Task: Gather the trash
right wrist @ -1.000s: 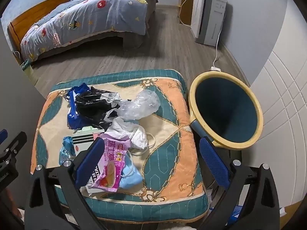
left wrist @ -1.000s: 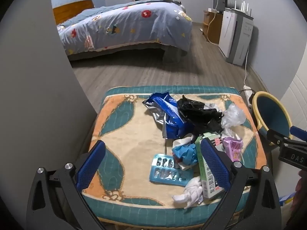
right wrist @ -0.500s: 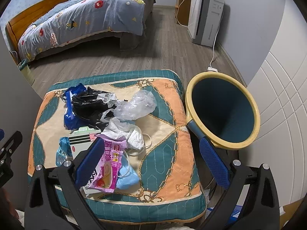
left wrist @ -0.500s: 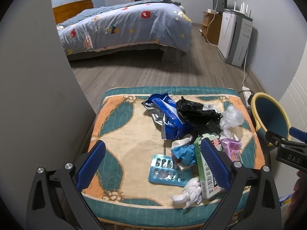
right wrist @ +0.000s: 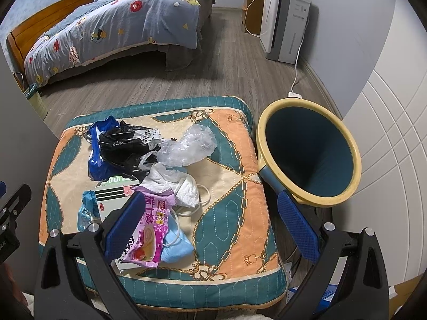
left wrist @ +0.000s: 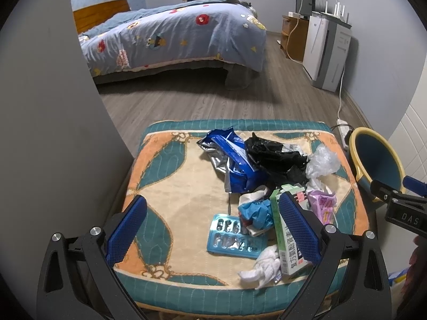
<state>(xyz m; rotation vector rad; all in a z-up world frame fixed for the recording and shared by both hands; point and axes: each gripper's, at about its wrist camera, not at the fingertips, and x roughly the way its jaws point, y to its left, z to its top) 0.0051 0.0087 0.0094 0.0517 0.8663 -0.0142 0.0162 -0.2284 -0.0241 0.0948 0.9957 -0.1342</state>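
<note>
On the quilted cushion (left wrist: pixel 170 186) that serves as the support for the litter, we see the trash gathered toward its right half: a blue foil wrapper (left wrist: pixel 234 160), a black plastic bag (left wrist: pixel 272 154), a clear plastic bag (right wrist: pixel 189 146), a green-and-white carton (left wrist: pixel 287 242), a pink snack packet (right wrist: pixel 152 229), a blister pack (left wrist: pixel 233 237), a crumpled white tissue (left wrist: pixel 263 266) and a light blue face mask (right wrist: pixel 177 245). The yellow-rimmed bin (right wrist: pixel 309 157) stands just beside the cushion's right edge, its mouth tilted toward us. The left hand-held gripper (left wrist: pixel 212 232) hangs spread wide above the near edge, with nothing between its blue pads, and the right hand-held gripper (right wrist: pixel 210 226) is likewise spread and carries nothing, its left pad over the pink snack packet. Compared with the views half a second and one second ago, we note only a small drift: in the right wrist view the bin and cushion sit slightly higher and to the left, and in the left wrist view the pile is almost unmoved. No item has left the cushion and the bin's visible interior shows nothing inside. We judge that collection has not yet begun and that both hand-held grippers are settling before a first pick, probably from the near cluster.
</note>
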